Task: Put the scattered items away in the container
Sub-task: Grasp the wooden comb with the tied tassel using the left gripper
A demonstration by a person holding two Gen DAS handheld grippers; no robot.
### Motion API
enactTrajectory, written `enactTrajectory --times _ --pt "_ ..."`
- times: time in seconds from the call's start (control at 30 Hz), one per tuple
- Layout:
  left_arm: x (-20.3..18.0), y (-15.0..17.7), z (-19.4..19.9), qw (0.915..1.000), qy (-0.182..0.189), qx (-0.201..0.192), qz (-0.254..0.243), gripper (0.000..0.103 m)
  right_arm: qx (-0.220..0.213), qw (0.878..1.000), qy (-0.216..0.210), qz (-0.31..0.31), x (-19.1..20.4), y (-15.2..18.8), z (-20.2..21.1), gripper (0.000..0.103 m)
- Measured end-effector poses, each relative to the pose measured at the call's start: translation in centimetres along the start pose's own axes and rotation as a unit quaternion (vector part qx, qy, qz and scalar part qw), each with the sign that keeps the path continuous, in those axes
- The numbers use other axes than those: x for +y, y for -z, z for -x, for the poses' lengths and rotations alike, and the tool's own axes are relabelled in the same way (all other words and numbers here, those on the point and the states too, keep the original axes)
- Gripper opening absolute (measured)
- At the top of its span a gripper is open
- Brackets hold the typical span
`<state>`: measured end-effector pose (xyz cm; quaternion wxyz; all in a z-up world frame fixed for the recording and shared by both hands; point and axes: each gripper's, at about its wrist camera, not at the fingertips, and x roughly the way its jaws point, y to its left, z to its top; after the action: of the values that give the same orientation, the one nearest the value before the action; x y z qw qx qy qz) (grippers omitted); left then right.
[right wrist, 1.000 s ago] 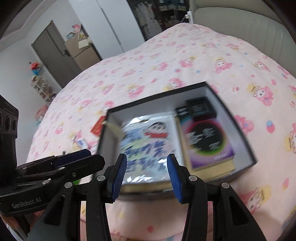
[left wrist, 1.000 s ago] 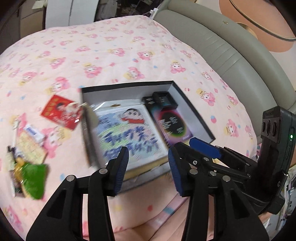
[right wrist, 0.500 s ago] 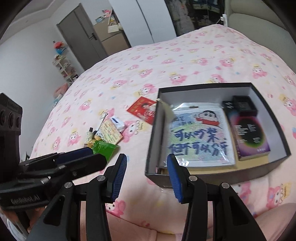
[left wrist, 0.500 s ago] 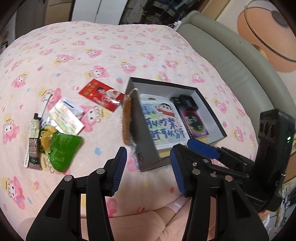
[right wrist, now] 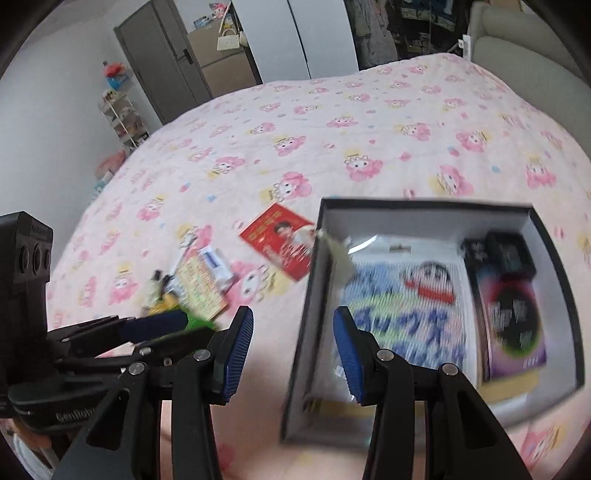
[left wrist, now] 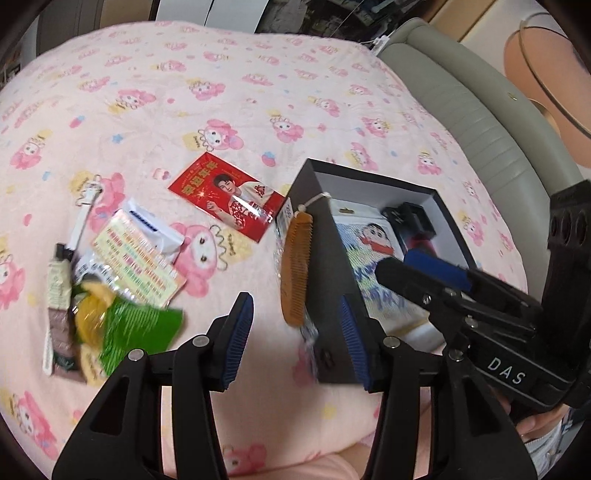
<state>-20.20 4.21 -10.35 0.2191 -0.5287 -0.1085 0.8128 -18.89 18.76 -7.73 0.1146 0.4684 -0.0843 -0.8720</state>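
Observation:
A black box (left wrist: 325,236) (right wrist: 310,317) lies on the pink bed and holds a cartoon-print pack (right wrist: 406,306), a purple box (right wrist: 513,325) and a small black item (right wrist: 506,254). An orange comb in clear wrap (left wrist: 295,269) leans on the box's left outer wall. A red card (left wrist: 229,195) (right wrist: 280,240), a yellow printed packet (left wrist: 136,266), a white sachet (left wrist: 155,225), a green packet (left wrist: 136,332) and a tube (left wrist: 59,280) lie to the left. My left gripper (left wrist: 297,332) is open and empty near the comb. My right gripper (right wrist: 293,350) is open and empty over the box's left wall.
A grey padded headboard (left wrist: 480,107) curves behind the bed on the right. A grey door (right wrist: 162,62), white wardrobes (right wrist: 317,33) and a small shelf (right wrist: 122,118) stand beyond the far edge. Each gripper's body shows in the other's view.
Both views have swung left and drawn nearer to the bed, bringing the scattered items closer. The comb stays leaning on the box wall. Both grippers stay open.

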Motion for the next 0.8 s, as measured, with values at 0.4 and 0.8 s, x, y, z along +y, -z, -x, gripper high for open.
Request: enactTrajectory --times 0.4,0.8 --pt "1.6 -3.8 -8.6 0.9973 0.02 0.065 0.026 0.048 0.042 0.999 -0.001 0.01 -3.3 -5.1 -7.4 0.041" --pt "2.8 -2.8 -12.4 0.9955 -0.003 0.081 0.049 0.024 0.056 0.998 -0.036 -0.018 -3.8 -4.0 -8.2 0.041"
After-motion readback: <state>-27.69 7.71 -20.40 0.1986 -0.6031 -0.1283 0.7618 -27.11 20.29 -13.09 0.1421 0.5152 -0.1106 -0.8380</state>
